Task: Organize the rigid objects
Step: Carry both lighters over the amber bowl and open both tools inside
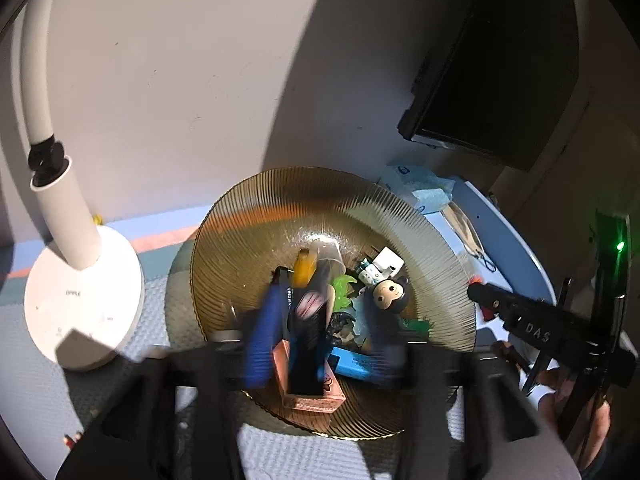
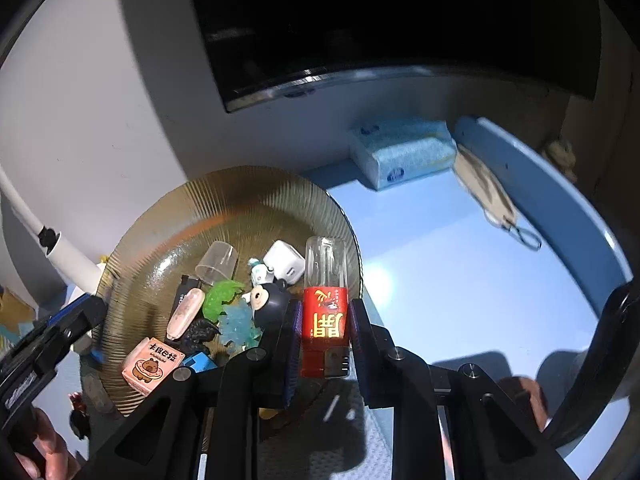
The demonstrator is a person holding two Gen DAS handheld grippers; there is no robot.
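Note:
An amber ribbed glass plate (image 1: 280, 200) holds several small items. Among them are a black-headed figurine (image 1: 390, 292), a white charger (image 1: 386, 260), a clear cup (image 1: 328, 250), a green piece (image 1: 344, 290), a pink box (image 1: 308, 394) and a blue box (image 1: 356, 364). My left gripper (image 1: 320, 332) hangs over the plate's near side, open. Its blurred blue pads (image 1: 262, 336) stand either side of a long black box (image 1: 304, 344) that rests on the pink box. My right gripper (image 2: 323, 344) is shut on a red lighter (image 2: 323, 320) with a clear top, above the plate's right rim (image 2: 352, 232).
A white desk lamp (image 1: 84, 300) stands left of the plate on a grey textured mat (image 1: 160, 292). On the blue table (image 2: 460, 280) at the back lie a tissue pack (image 2: 400, 152) and a face mask (image 2: 488, 188). A dark monitor (image 2: 400, 20) hangs above.

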